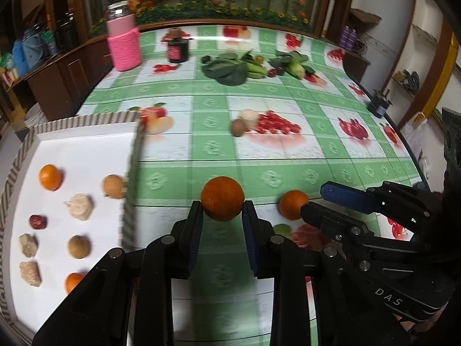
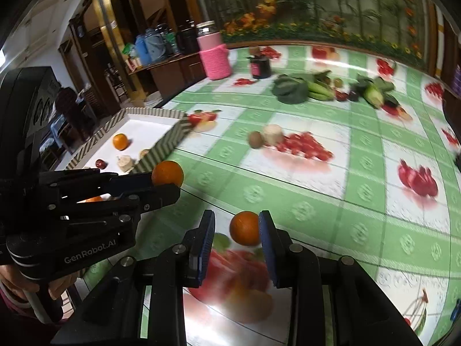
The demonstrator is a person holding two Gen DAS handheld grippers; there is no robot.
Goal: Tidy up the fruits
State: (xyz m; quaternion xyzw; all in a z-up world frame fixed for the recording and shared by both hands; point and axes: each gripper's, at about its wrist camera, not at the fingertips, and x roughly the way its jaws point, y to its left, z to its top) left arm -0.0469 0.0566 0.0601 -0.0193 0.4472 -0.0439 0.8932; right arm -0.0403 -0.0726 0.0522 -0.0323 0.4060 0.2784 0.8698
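Carrying is the step in hand: the left gripper (image 1: 222, 210) pinches one orange (image 1: 222, 197), the right gripper (image 2: 236, 232) another orange (image 2: 245, 228) (it touches only the right pad). Next, lift over the tray's striped wall (image 1: 131, 187) at nine o'clock; bare floor remains among the fruit inside. A kiwi (image 1: 238, 127) waits at twelve.

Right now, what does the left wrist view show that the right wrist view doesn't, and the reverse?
Only the left wrist view: the tray's near rows, with a second orange and crumbly chunks, plus a small dark jar at the table's right edge.
Only the right wrist view: the person's hand under the left gripper.
Both: each gripper shut on an orange, the striped tray, pink jar, kiwi and greens.
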